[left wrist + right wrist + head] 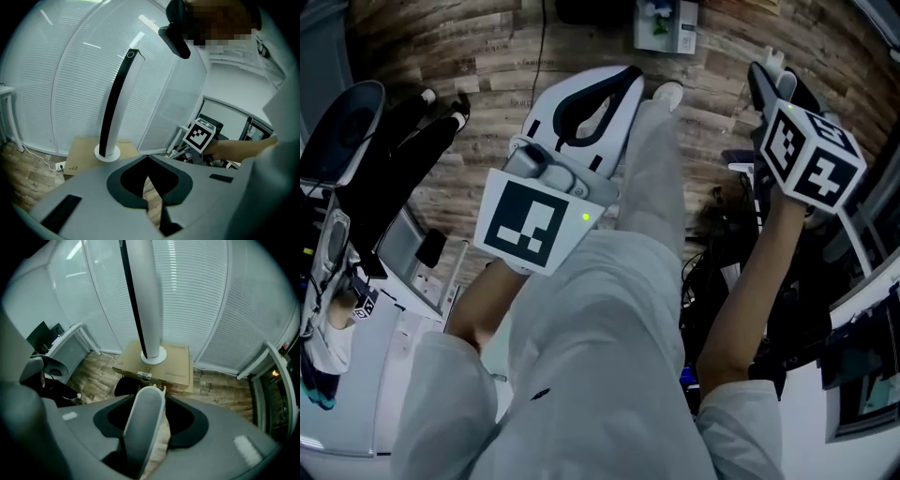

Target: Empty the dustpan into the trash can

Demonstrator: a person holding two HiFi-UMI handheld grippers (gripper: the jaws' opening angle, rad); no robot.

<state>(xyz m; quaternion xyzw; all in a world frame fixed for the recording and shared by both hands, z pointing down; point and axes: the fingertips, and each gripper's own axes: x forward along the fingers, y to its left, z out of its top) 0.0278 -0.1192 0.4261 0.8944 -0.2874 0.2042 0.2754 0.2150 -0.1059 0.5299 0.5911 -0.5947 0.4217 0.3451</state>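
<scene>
In the right gripper view a long pale grey dustpan handle (143,427) runs up between the jaws of my right gripper (152,401). It lies against the left pad, and a strip of floor shows between it and the right pad. A dark shape that may be the pan (125,386) lies beyond it on the floor. In the head view the right gripper (769,80) points steeply down at the right. My left gripper (623,80) hangs over the floor beside my leg, its tips touching, nothing between them. A grey oval-rimmed container (337,131), possibly the trash can, stands at the far left.
A tall black-and-white tower fan (145,296) stands on a cardboard box (176,366) against window blinds. Black gear and cables (741,197) crowd the right side and a white desk edge (862,253) lies there. Wooden floor (487,56) is ahead.
</scene>
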